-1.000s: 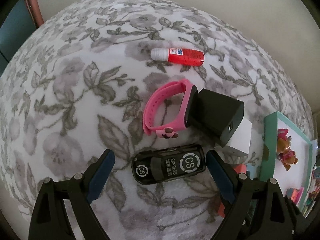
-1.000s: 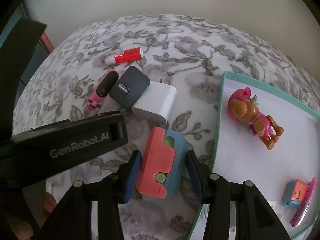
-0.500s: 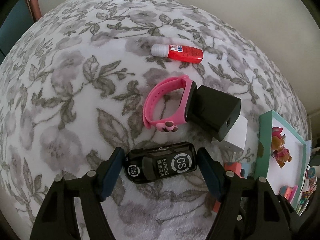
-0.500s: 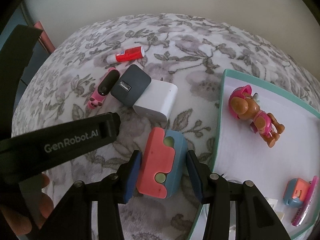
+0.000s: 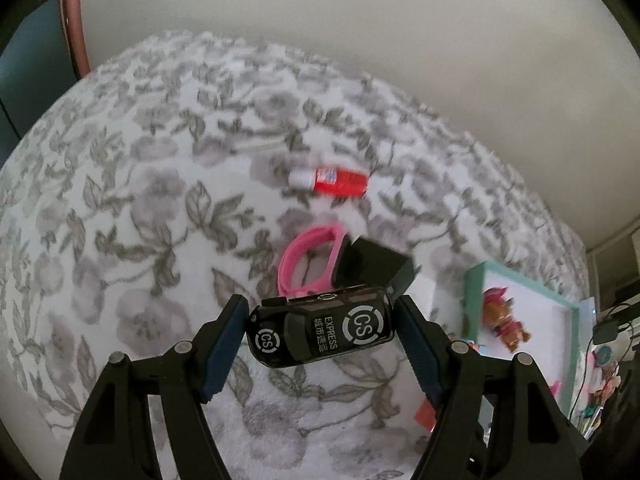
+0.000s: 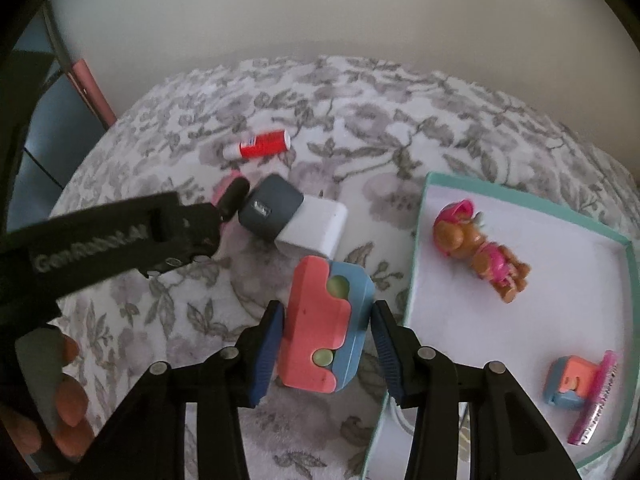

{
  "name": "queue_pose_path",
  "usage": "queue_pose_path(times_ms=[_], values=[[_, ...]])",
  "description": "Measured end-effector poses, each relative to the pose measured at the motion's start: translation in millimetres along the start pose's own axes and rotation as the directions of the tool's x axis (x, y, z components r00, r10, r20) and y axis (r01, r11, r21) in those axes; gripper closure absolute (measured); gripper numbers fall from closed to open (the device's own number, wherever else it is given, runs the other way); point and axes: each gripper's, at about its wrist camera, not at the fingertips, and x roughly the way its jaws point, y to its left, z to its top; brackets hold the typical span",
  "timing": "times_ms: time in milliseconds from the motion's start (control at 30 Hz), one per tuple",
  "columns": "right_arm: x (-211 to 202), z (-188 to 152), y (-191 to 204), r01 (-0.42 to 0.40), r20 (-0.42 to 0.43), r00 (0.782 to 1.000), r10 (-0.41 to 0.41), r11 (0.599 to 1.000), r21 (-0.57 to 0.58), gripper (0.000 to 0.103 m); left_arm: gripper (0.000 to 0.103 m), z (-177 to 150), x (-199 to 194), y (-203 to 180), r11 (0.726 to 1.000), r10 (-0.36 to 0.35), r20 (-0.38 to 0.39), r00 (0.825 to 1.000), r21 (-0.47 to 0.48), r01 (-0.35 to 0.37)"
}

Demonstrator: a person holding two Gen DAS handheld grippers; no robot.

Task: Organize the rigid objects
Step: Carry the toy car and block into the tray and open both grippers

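My left gripper (image 5: 320, 338) is clenched on the black toy car (image 5: 322, 332), pads on its nose & tail, long axis running straight across btw my fingers. It's glossy hard plastic w/ white "CS EXPRESS" print, lifted clear of the fuzzy floral blanket (image 5: 132, 208). My right gripper (image 6: 326, 344) grips the pink-and-blue block (image 6: 326, 326), chunky, matte, rounded corners. The teal-rimmed tray (image 6: 516, 196) lies just right of that block, so the right hand is nearer; the car has further to go.
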Motion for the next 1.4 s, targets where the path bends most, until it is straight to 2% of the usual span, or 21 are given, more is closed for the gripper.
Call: queue_pose_path(times_ms=[200,367,533,633,767,967,1100,1267,1400], values=[[-26,4,-16,0.013,0.043,0.999,-0.015,0.999,0.046,0.055,0.027,5,-17,-23,0.999,-0.033,0.054,0.998,0.038,0.031],[-44,3,-41,0.053,0.054,0.997,-0.059,0.994,0.097,0.055,0.027,1,-19,-40,0.995,-0.053,0.050,0.997,0.088,0.048],[-54,-4,-74,0.164,0.042,0.984,-0.171,0.976,0.141,0.055,0.027,-6,-22,-58,0.988,-0.077,0.047,0.996,0.141,0.070],[-60,-10,-97,0.197,0.030,0.978,-0.206,0.962,0.190,0.055,0.027,-11,-20,-73,0.981,-0.078,0.042,0.996,0.179,0.070],[-69,-18,-133,0.210,0.010,0.975,-0.222,0.936,0.283,0.055,0.027,-20,-18,-95,0.970,-0.093,0.028,0.995,0.229,0.084],[-77,-36,-183,0.254,-0.037,0.964,-0.263,0.872,0.418,0.055,0.027,-33,-9,-128,0.944,-0.115,-0.007,0.993,0.309,0.111],[-75,-46,-208,0.281,-0.073,0.957,-0.280,0.833,0.476,0.055,0.027,-47,6,-155,0.928,-0.123,-0.084,0.989,0.344,0.144],[-73,-50,-223,0.284,-0.082,0.956,-0.282,0.816,0.504,0.055,0.027,-58,17,-188,0.908,-0.137,-0.129,0.982,0.381,0.176],[-73,-50,-228,0.284,-0.080,0.955,-0.284,0.811,0.512,0.055,0.027,-67,20,-202,0.888,-0.162,-0.126,0.979,0.413,0.201]])
